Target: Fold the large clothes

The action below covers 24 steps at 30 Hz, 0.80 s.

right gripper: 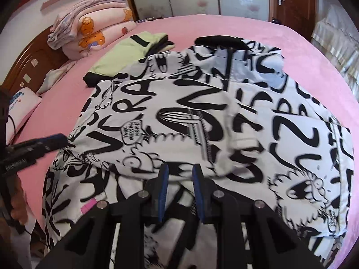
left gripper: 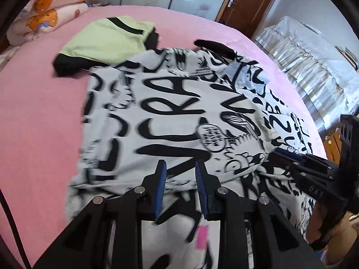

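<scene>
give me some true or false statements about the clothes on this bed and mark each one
1. The black-and-white printed garment lies on a pink bed. True.
2. A folded green-and-black garment sits beyond the printed one. True.
3. The stacked bedding printed with orange bears lies on top of the printed garment. False: it sits apart, at the far corner of the bed.
4. The printed garment is plain white with no lettering. False: it is covered in bold black letters and cartoon figures.
5. A small pink tag shows on the printed garment. True.
</scene>
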Each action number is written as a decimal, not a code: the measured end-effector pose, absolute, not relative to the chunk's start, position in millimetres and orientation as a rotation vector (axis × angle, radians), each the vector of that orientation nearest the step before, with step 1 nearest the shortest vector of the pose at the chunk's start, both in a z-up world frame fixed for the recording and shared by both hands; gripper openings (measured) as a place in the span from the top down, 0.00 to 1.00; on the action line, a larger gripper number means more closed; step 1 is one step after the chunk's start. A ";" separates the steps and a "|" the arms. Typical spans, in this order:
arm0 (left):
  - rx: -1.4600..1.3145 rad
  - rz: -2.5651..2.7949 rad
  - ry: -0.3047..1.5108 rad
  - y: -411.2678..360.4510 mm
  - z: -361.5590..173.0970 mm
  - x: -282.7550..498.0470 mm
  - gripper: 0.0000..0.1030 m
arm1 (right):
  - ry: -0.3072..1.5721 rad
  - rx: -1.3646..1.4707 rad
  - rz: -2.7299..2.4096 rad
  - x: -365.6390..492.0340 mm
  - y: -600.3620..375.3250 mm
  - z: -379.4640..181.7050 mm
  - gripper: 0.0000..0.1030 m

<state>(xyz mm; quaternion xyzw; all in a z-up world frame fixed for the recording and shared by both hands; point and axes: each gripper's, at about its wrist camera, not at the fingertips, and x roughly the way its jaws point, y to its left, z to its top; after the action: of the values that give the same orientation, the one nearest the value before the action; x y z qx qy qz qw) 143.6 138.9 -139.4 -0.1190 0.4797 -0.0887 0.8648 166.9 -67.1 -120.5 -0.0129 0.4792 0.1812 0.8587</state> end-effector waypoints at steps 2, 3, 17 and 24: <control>-0.258 -0.166 1.038 127.8 -154.8 154.8 0.76 | 1.020 -0.019 0.395 179.8 -53.1 -129.4 0.79; -0.264 -0.146 1.063 124.6 -163.7 161.7 0.76 | 1.032 -0.019 0.393 185.2 -49.1 -133.9 0.79; -0.403 -0.043 1.161 165.5 -202.9 178.6 0.87 | 1.078 0.013 0.052 210.5 -183.0 -166.1 0.81; -0.369 -0.032 1.173 162.1 -196.6 173.1 0.75 | 1.101 0.109 0.030 190.3 -225.9 -170.7 0.81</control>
<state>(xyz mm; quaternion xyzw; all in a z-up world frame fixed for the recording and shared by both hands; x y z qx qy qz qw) 173.1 162.1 -196.6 -0.1729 0.5501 -0.0148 0.8169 190.3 -225.9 -170.7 0.0517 0.5227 0.0143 0.8508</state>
